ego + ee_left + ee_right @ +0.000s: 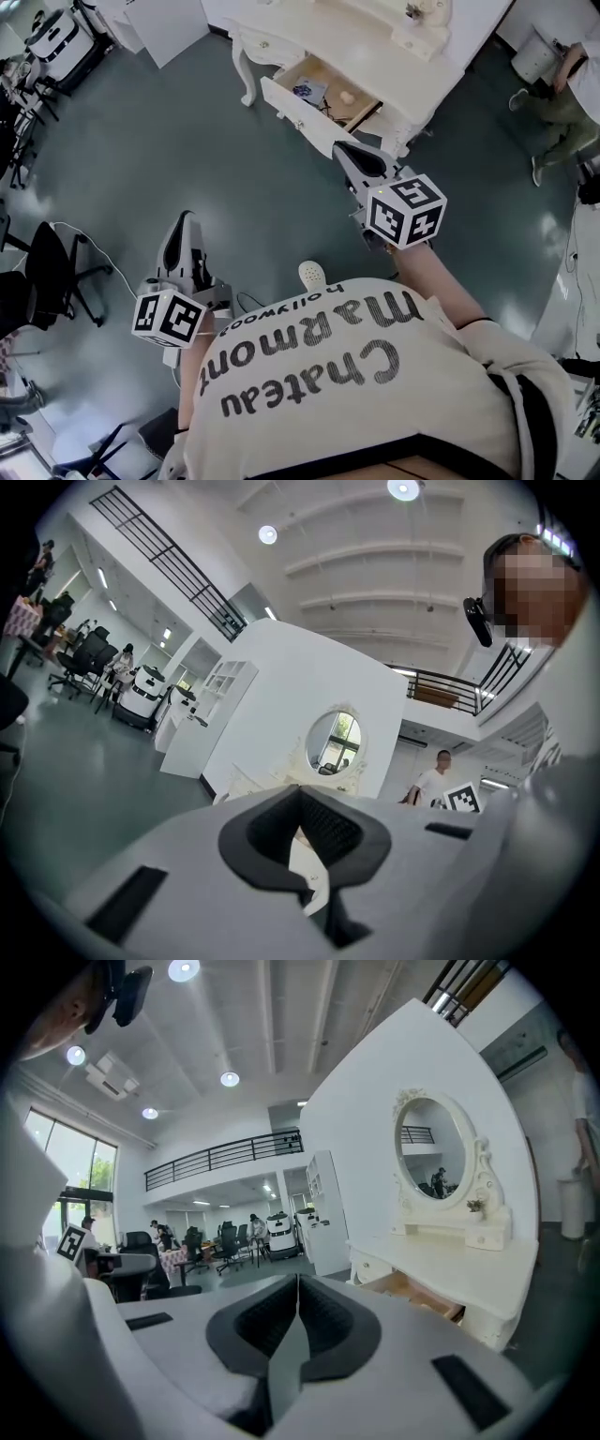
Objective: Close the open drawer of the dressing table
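Observation:
The white dressing table (375, 56) stands at the top of the head view, with its drawer (314, 98) pulled out toward me and small items inside. My right gripper (343, 149) is shut and empty, its tips a short way in front of the drawer's right corner, not touching it. My left gripper (187, 218) is shut and empty too, lower left over bare floor, well short of the table. In the right gripper view the table (450, 1279) and open drawer (412, 1295) lie ahead right of the shut gripper (298, 1283). The left gripper (300, 796) faces the table's oval mirror (335, 742).
Grey floor (187, 150) spreads between me and the table. Black office chairs (52, 272) stand at the left, a white cabinet (169, 28) at the top left. A person (562, 94) is beside the table at the far right; another person (433, 778) stands behind it.

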Motion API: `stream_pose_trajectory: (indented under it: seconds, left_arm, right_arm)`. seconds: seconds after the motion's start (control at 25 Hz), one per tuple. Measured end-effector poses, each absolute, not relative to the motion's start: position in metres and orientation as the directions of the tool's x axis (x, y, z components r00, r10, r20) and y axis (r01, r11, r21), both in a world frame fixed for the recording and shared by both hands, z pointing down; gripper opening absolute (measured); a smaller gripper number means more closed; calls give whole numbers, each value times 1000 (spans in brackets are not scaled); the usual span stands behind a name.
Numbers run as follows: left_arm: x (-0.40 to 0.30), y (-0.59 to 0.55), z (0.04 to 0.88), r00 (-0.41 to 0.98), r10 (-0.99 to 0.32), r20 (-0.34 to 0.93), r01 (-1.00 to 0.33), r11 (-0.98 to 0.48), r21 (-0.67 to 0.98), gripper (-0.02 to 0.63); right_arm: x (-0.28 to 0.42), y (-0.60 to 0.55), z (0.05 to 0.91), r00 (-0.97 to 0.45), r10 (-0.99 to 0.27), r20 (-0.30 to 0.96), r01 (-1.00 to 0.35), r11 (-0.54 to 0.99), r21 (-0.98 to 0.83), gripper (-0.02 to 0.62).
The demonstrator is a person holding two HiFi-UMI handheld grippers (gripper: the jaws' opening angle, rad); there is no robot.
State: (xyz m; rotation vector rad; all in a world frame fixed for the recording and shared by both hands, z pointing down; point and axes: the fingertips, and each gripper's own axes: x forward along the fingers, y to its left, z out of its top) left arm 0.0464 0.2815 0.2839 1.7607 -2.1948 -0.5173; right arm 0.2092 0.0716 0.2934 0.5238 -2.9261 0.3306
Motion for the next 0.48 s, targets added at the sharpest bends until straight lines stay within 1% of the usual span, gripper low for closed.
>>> stream_pose_trajectory:
  seconds: [0.16,0.32,0.48]
  left_arm:
    - [24,244,283,-235,-972,-9,-870,207,447,8]
    - [8,213,282,-238,-970,-40,-866,194,462,8]
    - [-3,192,293,-238,-971,7,-861,215,461,8]
  right_arm:
    - [186,29,289,-931,-317,182,-349,918,-186,31]
    - [169,-6,294,-932,-307,190,-341,922,-183,31]
    - [156,-31,309,-929,-303,210,-348,910,-225,31]
